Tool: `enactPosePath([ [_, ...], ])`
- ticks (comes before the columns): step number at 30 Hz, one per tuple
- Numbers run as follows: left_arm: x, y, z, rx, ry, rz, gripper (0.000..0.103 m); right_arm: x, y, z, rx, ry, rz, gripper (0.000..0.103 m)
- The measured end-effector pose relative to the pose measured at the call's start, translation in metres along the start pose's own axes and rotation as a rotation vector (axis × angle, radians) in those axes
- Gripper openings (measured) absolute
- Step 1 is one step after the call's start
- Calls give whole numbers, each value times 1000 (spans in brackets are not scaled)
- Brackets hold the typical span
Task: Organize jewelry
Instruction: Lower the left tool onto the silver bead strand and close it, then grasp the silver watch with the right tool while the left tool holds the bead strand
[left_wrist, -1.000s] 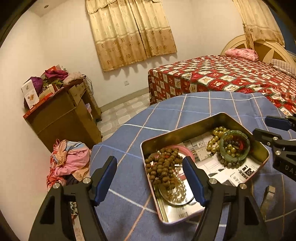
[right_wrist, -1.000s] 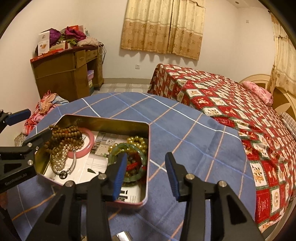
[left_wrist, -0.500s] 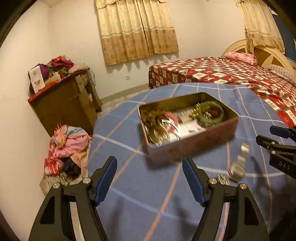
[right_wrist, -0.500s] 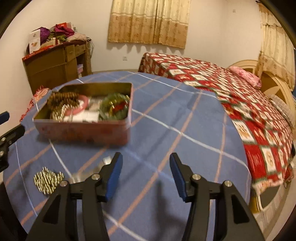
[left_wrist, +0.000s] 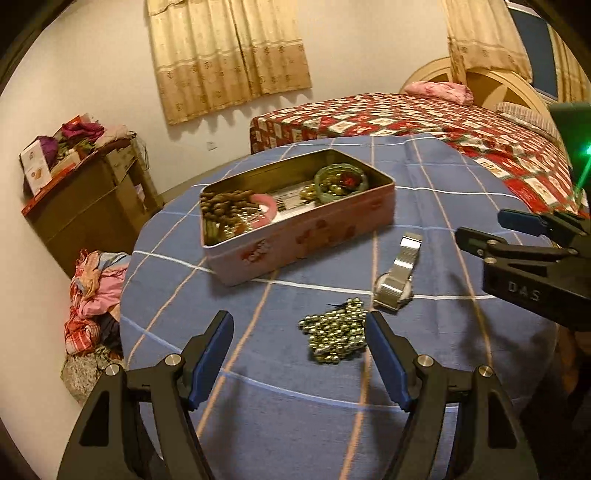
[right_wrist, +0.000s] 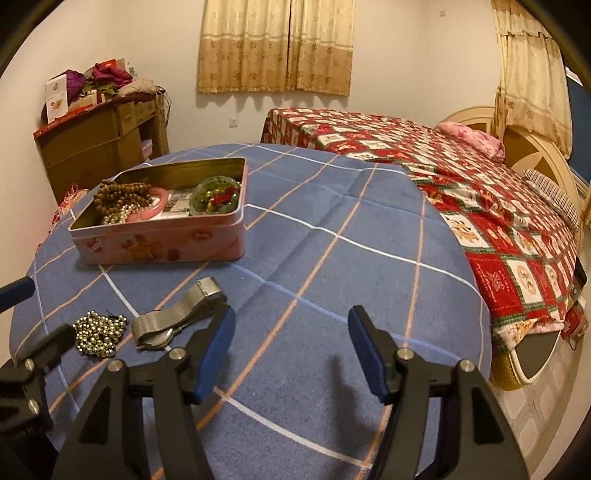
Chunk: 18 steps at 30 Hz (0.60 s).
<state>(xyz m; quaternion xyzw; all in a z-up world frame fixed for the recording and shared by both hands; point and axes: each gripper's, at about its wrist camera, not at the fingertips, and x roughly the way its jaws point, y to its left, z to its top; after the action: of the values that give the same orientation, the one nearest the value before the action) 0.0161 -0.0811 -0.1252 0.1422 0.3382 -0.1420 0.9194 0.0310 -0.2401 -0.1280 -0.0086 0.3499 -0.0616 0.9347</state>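
The pink tin (right_wrist: 159, 240) full of bracelets sits near the far left edge of the round blue table (right_wrist: 332, 229). The gold beads (left_wrist: 334, 334) and silver watch (left_wrist: 397, 275) lie close together in front of it. The left gripper (left_wrist: 299, 354) is wide open and empty, the beads just ahead between its tips. The right gripper (right_wrist: 291, 349) has just been opening, with nothing in it, over bare cloth with lots of room to its right.
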Motion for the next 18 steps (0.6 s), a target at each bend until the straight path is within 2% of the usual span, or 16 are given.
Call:
enactPosePath([
  [6,28,2,-1,-28,71,-28,73,6,1,-4,5,15,9,67],
  [10,33,10,-3,-67,79,-57,72,7,3,-5,1,19,17,67],
  [11,33,13,-3,-73,78,-65,65,7,3,-5,0,19,19,67],
  [13,35,17,-4,-86,87,-108,20,7,4,-6,2,19,23,68],
  [15,36,18,-4,-80,86,-115,15,7,3,-6,12,21,32,68],
  [18,35,26,-5,-84,75,-89,14,6,1,-5,35,24,59,68],
])
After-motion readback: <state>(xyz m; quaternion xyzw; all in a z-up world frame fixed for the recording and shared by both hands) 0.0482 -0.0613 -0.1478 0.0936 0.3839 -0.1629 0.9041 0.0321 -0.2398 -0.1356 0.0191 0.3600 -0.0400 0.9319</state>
